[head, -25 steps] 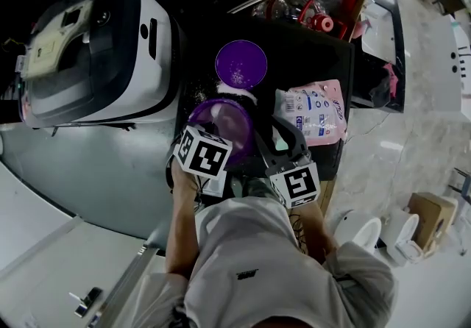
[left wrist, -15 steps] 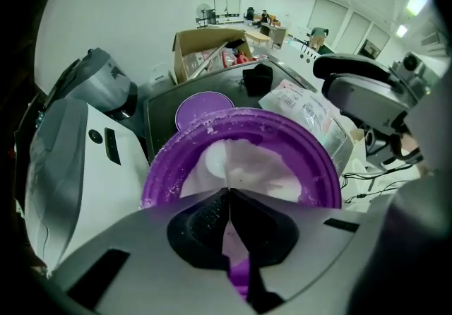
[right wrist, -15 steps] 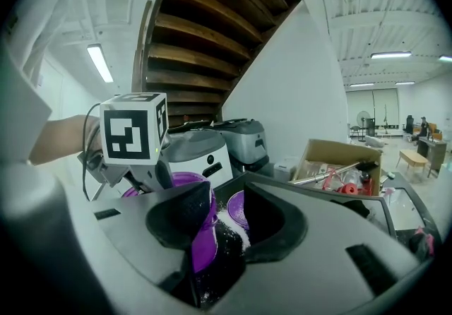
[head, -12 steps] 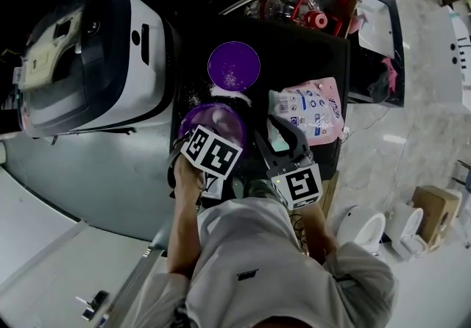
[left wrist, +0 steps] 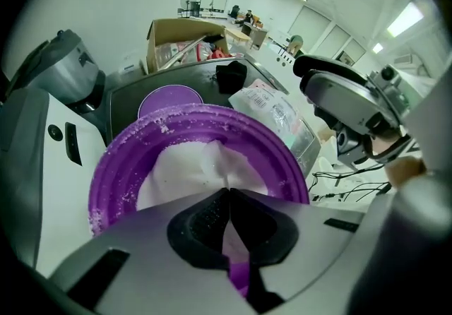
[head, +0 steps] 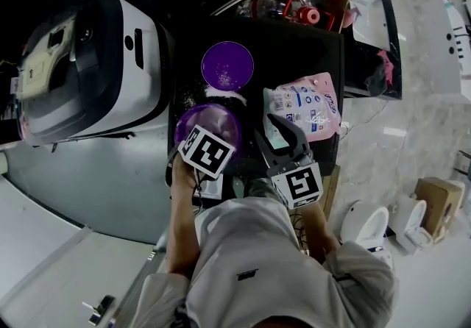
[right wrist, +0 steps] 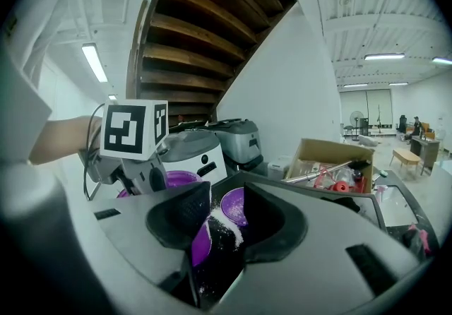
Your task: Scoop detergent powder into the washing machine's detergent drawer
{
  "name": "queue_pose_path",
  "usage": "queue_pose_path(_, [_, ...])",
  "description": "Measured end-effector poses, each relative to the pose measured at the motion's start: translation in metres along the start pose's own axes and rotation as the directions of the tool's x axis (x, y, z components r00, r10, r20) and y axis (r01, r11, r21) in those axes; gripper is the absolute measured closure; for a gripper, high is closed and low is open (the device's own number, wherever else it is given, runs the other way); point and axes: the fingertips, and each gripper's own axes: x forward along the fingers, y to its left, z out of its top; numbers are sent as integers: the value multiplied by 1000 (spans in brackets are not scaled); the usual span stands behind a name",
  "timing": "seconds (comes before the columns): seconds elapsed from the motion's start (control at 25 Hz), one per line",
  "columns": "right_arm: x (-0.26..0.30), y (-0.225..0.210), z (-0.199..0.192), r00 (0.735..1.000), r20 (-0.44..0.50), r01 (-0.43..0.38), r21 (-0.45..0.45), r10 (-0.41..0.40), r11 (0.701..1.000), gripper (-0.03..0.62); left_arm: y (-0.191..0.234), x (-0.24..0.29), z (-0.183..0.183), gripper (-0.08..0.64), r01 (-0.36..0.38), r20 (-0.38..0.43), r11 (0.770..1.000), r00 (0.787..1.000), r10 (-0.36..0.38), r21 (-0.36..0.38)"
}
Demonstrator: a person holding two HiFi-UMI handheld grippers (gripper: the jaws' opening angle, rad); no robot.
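Detergent powder (left wrist: 191, 172) has not reached the washing machine (head: 110, 76), as far as the views show. The machine stands just left of the black table (head: 316, 40), and I cannot make out its drawer. On the table, the purple tub (head: 213, 119) sits near the machine with a white heap of powder in it. Its lid (head: 227, 65) is already off and lies flat just beyond the tub. The detergent bag (head: 305, 106) lies to the right. The left gripper (left wrist: 229, 197) has its jaws closed together on the tub's near rim. The right gripper (right wrist: 227, 215) hangs beside it with jaws apart on nothing. Only the tub wall and some spilled powder (head: 221, 91) show through the gap. I see no scoop, so the scooping and the carry to the drawer look still to be done.
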Motion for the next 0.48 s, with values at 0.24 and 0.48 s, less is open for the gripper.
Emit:
queue_pose_path(0.24, [-5,3,2,1000,3,7,-3,-7,1000,443,-5,-11,-2,543,20,18,1000,1000,-20,19])
queue_pose_path(0.48, [-8,14,0,1000,-17,-3,-14,3,1000,443,-17,-18,-5,543,48,52,998,997,-49,27])
